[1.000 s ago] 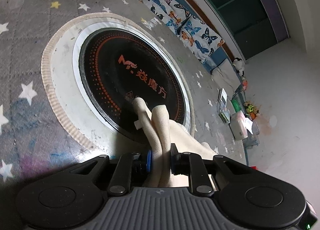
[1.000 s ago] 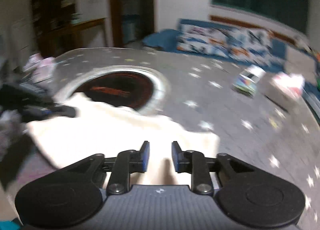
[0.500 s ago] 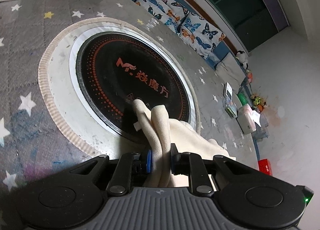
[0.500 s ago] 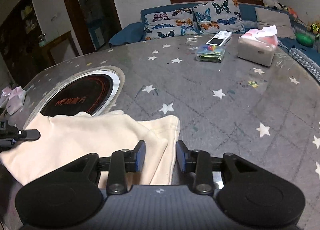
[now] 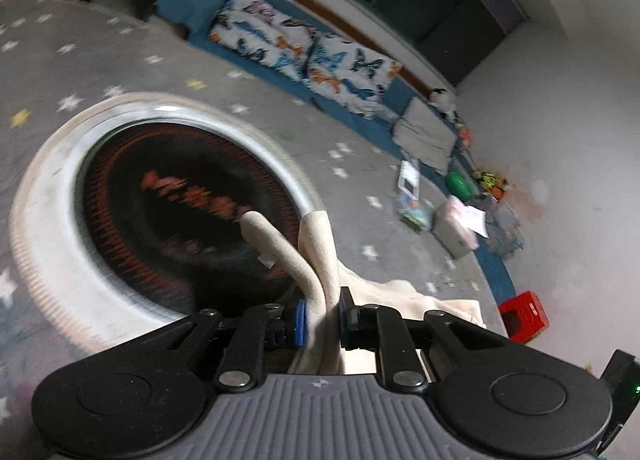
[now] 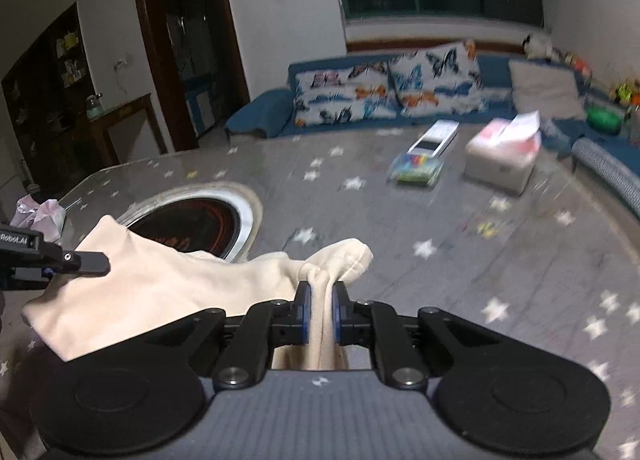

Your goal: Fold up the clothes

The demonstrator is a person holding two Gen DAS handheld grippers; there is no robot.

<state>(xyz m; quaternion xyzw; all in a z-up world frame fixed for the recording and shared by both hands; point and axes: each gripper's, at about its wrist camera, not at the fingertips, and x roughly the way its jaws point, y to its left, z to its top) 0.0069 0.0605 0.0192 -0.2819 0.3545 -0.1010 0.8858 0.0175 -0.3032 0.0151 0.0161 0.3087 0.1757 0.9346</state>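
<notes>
Right tongs [image 6: 320, 314] closing, now pinching the cloth [image 6: 160, 284], open around it a moment ago. Left tongs [image 5: 322, 318] clamped on its other end. Cloth near the counter's [image 6: 480, 260] front edge; both ends gripped, ready to lift and fold.

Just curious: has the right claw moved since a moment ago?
Yes. The right claw has closed onto the cream garment; earlier it gaped open above the starry tabletop.
</notes>
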